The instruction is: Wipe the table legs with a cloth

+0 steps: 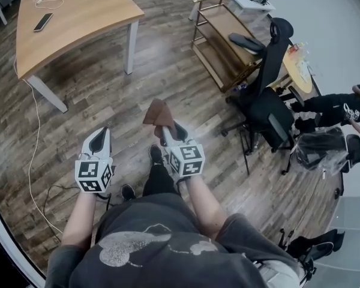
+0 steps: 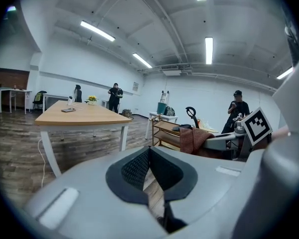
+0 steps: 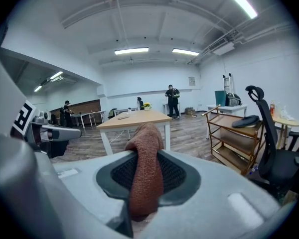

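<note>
Risk: cloth, clamped in right hand-held gripper, slips out w/ hard rubbing on desk leg, upper left; left hand-held gripper jaws together, empty.

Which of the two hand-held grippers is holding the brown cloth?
The right hand-held gripper: the brown cloth is pinched in its jaws; the left hand-held gripper holds nothing.

Open floor toward table leg

An open office: wooden desk, swivel chair, ceiling strip lights.
</note>
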Tool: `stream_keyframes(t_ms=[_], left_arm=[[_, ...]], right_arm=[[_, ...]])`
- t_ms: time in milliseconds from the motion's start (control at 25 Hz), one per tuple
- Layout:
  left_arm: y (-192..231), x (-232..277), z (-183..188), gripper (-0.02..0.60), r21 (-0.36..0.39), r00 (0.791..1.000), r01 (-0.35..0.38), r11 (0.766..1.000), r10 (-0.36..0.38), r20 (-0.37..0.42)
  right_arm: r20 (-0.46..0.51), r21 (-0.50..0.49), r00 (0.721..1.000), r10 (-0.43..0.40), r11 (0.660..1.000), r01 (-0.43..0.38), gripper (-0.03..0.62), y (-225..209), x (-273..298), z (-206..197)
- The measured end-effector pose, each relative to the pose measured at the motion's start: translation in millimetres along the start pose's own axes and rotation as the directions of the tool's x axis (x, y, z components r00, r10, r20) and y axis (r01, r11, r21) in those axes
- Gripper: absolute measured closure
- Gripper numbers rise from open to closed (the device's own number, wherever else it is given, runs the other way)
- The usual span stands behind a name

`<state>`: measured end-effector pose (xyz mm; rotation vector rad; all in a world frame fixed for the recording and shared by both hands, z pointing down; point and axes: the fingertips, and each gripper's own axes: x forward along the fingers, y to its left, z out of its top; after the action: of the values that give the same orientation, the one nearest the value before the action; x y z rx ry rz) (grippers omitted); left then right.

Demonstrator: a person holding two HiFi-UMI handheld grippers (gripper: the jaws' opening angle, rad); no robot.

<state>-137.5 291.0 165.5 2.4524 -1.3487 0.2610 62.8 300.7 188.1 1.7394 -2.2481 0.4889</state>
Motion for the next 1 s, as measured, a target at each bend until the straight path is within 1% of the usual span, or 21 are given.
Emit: stream_keyframes(t_ms=[200, 360, 560, 720, 840, 1000], left_arm=[[14, 49, 14, 0.563, -0.004, 0.998, -0.069, 0.998, 0.069, -0.014], [17, 95, 32, 0.563, 0.015, 0.991, -0.131, 0.991, 0.131, -0.017], [18, 140, 59, 0.563, -0.011, 0.974, -0.224, 0.974, 0.224, 0.006], [21, 162, 73, 0.563, -0.025, 0.959, -0.281, 0.959, 0.282, 0.023], [23, 175, 77, 0.563, -0.031, 0.954, -0.297, 0.954, 0.298, 0.018], [29, 187, 76, 0.563, -0.022, 0.959, -0.282, 0.959, 0.282, 0.007]], right_arm=[[-0.006, -0.006, 0.998, 0.06, 0.998, -0.06, 0.514, -33, 55, 22], [-0.014, -0.026, 0.994, 0.11, 0.994, -0.11, 0.513, -74, 98, 46], [-0.024, -0.035, 0.989, 0.146, 0.989, -0.147, 0.513, -132, 138, 76], [-0.035, -0.048, 0.985, 0.167, 0.985, -0.168, 0.513, -155, 165, 88], [-0.043, -0.048, 0.983, 0.178, 0.982, -0.18, 0.513, -161, 181, 92], [-0.068, -0.04, 0.981, 0.181, 0.982, -0.184, 0.513, -158, 200, 86]])
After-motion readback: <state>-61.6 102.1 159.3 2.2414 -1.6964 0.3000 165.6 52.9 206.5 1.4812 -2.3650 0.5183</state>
